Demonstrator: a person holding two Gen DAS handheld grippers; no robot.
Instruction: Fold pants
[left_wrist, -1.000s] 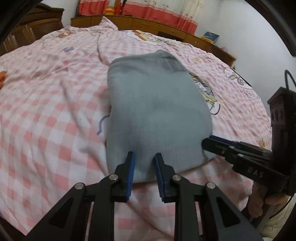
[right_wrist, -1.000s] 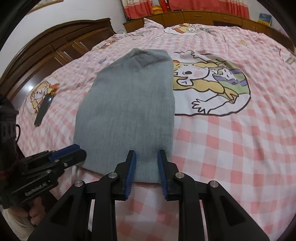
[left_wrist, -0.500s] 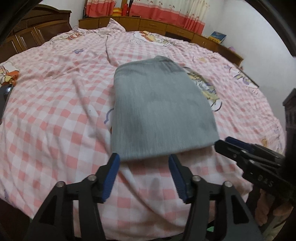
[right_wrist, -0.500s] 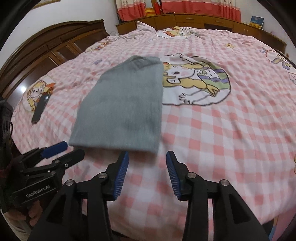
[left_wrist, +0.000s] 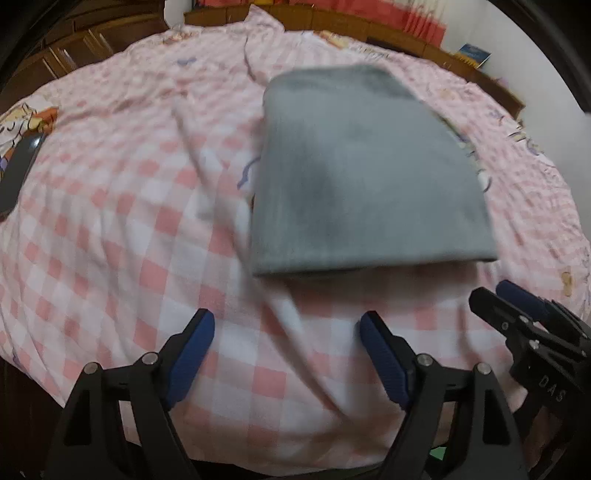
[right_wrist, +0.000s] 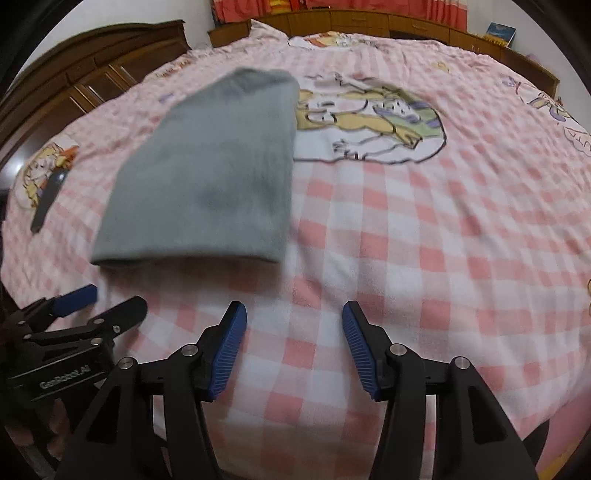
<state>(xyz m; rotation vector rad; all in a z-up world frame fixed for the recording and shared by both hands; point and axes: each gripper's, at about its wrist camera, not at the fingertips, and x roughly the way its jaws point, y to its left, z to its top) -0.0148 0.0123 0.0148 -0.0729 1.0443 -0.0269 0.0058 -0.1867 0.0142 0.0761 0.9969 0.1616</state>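
both claws (left_wrist: 286, 334) (right_wrist: 293, 326) released the pants (left_wrist: 365, 173), now spread empty; only right view shows cartoon print (right_wrist: 369, 118).

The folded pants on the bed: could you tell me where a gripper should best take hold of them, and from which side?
Probably the near edge of the pants, approached from the bed's front edge. That edge looks thick and rounded and faces both open grippers, left and right, so each could pinch a near corner. The far end tapers and lies beyond easy reach.
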